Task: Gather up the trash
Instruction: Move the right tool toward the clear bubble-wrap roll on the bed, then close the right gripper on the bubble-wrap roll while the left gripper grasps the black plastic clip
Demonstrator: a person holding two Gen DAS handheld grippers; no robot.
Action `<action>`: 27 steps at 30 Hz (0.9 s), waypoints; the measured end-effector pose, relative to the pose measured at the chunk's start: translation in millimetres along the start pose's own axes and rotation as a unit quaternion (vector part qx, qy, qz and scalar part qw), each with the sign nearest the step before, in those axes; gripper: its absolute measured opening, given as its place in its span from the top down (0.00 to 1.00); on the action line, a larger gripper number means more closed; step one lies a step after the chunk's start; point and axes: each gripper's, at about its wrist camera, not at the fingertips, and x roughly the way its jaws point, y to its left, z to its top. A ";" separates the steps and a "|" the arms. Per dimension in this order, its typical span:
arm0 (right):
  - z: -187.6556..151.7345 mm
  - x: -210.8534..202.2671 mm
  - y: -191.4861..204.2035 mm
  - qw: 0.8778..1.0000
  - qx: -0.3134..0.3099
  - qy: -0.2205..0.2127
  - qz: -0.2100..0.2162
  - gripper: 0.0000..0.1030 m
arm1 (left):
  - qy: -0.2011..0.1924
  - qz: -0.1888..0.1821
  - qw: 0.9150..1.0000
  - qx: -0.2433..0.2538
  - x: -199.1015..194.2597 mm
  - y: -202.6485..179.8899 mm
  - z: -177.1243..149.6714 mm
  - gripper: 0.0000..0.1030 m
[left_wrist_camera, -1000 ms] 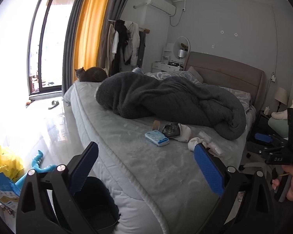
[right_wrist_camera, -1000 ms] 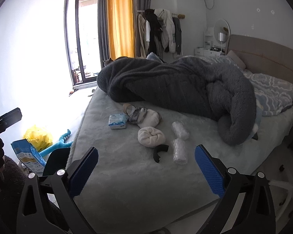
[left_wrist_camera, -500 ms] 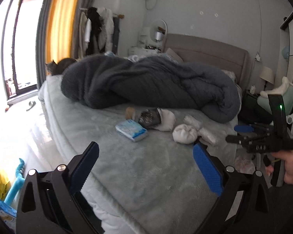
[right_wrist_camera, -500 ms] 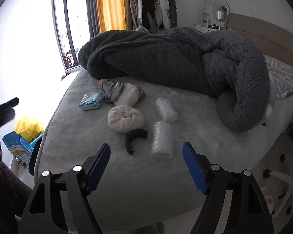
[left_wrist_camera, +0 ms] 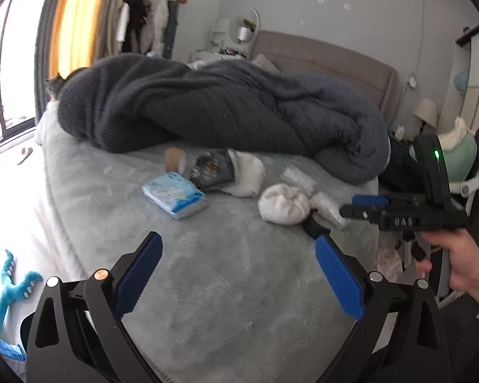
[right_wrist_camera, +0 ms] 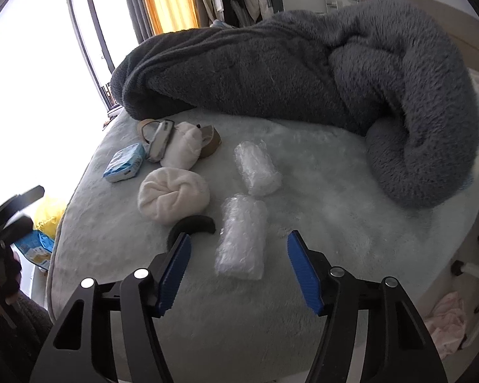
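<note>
**Reaching over the bed, both grippers tilted down at the litter**

Pointing downward over the pale bed (right_wrist_camera: 319,172), the right gripper (right_wrist_camera: 238,252) hangs above the near roll of bubble wrap (right_wrist_camera: 241,237). Its jaws are closing, yet the blue pads (right_wrist_camera: 174,274) are still apart and clear of the wrap, which lies on the cover between them, seen from above. In the left wrist view the same gripper (left_wrist_camera: 361,206) comes in from the right edge, held level by a hand (left_wrist_camera: 459,261) wrapped round its grip, a white cuff at the wrist, a green light lit on the body.

A second roll (right_wrist_camera: 255,167) lies just beyond the first. A black curved piece (right_wrist_camera: 191,225) sits just left of the near roll, touching a white bundle (right_wrist_camera: 172,194). Farther left are a blue pack (right_wrist_camera: 124,162), another white bundle (right_wrist_camera: 182,150) and a tan ring (right_wrist_camera: 212,142) against it.

The left gripper (left_wrist_camera: 236,269) is angled down less steeply over the bare cover, jaws wide apart with nothing between them. The blue pack (left_wrist_camera: 174,196) and a dark wrapper (left_wrist_camera: 210,170) lie ahead of it. A grey blanket (left_wrist_camera: 226,108) is heaped across the far side. In the right wrist view the left gripper (right_wrist_camera: 6,220) shows blurred at the left edge.
</note>
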 end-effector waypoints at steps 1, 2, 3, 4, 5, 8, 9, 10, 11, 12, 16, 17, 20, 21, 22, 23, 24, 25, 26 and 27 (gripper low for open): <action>0.8 3.6 -2.1 1.000 0.003 0.004 0.004 0.40 | 0.004 -0.003 1.000 0.003 4.1 -2.1 -0.5 0.05; 2.3 6.8 -3.5 1.000 0.004 0.007 0.007 0.41 | 0.009 -0.011 1.000 0.007 9.2 -5.2 -0.8 0.05; 2.7 9.4 -5.1 1.000 0.005 0.010 0.008 0.42 | 0.014 -0.018 1.000 0.010 13.0 -7.9 -0.7 0.05; 3.8 12.8 -6.2 1.000 0.006 0.013 0.010 0.42 | 0.018 -0.025 0.999 0.015 16.7 -11.0 -0.5 0.06; 5.2 16.3 -7.4 1.000 0.007 0.017 0.012 0.44 | 0.022 -0.031 0.999 0.022 20.9 -15.1 -0.5 0.07; 7.1 24.4 -13.4 0.999 0.014 0.025 0.014 0.47 | 0.039 -0.035 0.997 0.050 35.0 -26.8 -2.0 0.14; 7.0 25.8 -15.7 0.999 0.019 0.027 0.016 0.49 | 0.043 -0.033 0.997 0.058 39.0 -30.6 -3.1 0.16; 6.5 27.1 -18.5 0.999 0.027 0.028 0.023 0.49 | 0.047 -0.031 0.996 0.065 42.4 -33.2 -4.5 0.18; 6.1 28.9 -20.9 0.998 0.035 0.029 0.031 0.50 | 0.049 -0.033 0.996 0.070 46.0 -36.5 -5.5 0.18; 6.2 31.0 -23.0 0.998 0.040 0.031 0.036 0.51 | 0.051 -0.037 0.995 0.073 48.9 -39.2 -5.5 0.18; 5.7 38.6 -25.8 0.997 0.049 0.040 0.053 0.56 | 0.059 -0.057 0.993 0.083 61.1 -52.2 -6.7 0.19; 5.5 39.0 -26.0 0.996 0.051 0.039 0.057 0.60 | 0.060 -0.058 0.993 0.087 65.1 -56.0 -7.2 0.22; 5.9 35.8 -28.5 0.996 0.058 0.031 0.063 0.66 | 0.065 -0.060 0.992 0.092 75.5 -63.8 -6.9 0.29; 6.1 34.3 -29.4 0.996 0.059 0.029 0.064 0.66 | 0.066 -0.061 0.992 0.093 77.7 -66.3 -6.5 0.31; 6.5 31.2 -30.4 0.996 0.060 0.024 0.065 0.66 | 0.067 -0.064 0.991 0.093 80.0 -68.4 -6.4 0.32; 6.5 29.1 -31.1 0.996 0.060 0.020 0.066 0.66 | 0.068 -0.066 0.991 0.093 82.9 -71.1 -5.8 0.32; 6.3 26.2 -32.1 0.996 0.061 0.015 0.067 0.66 | 0.070 -0.067 0.991 0.094 85.5 -73.9 -5.1 0.32; 6.6 23.9 -33.2 0.996 0.062 0.011 0.067 0.66 | 0.074 -0.069 0.990 0.097 89.0 -77.0 -4.8 0.34; 7.1 22.2 -34.7 0.996 0.063 0.007 0.067 0.66 | 0.075 -0.071 0.990 0.097 89.9 -79.2 -5.5 0.37; 7.4 19.6 -36.3 0.996 0.065 0.002 0.068 0.66 | 0.076 -0.074 0.990 0.097 91.2 -80.9 -5.4 0.39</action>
